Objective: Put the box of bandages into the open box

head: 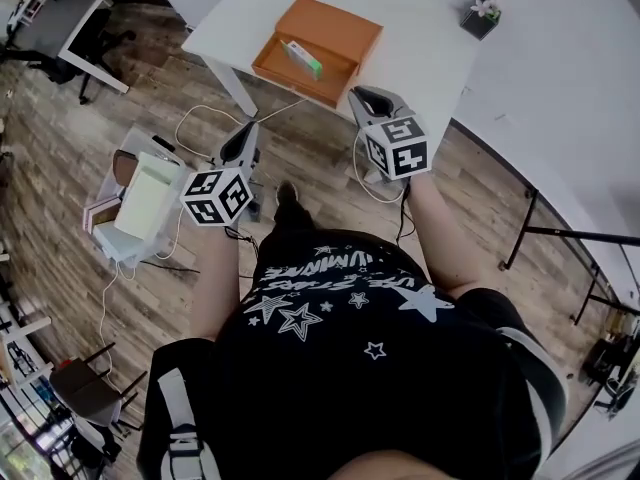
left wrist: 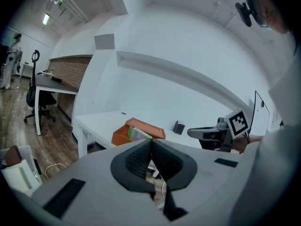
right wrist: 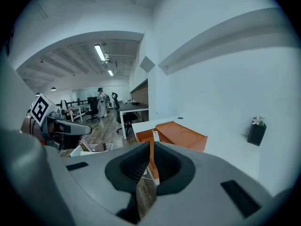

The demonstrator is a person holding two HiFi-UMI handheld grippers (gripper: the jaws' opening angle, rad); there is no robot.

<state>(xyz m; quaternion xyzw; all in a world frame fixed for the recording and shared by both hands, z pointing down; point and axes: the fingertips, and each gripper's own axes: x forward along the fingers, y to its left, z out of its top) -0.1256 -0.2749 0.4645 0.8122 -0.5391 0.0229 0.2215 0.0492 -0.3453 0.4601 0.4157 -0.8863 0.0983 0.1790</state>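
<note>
White desk (head: 430, 28) carries the open box (head: 335, 23) at its near left corner, with the box of bandages (head: 301, 58) already inside, roughly lengthwise. We hold left gripper (head: 243, 143) and right gripper (head: 368, 98) clenched and empty, short of the desk edge. The right one is nearer.

Jaws of left gripper (left wrist: 151, 142) meet — orange box (left wrist: 121, 136) beyond.

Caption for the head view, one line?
Left gripper and right gripper shut, empty; bandage box inside open orange box on table.
</note>
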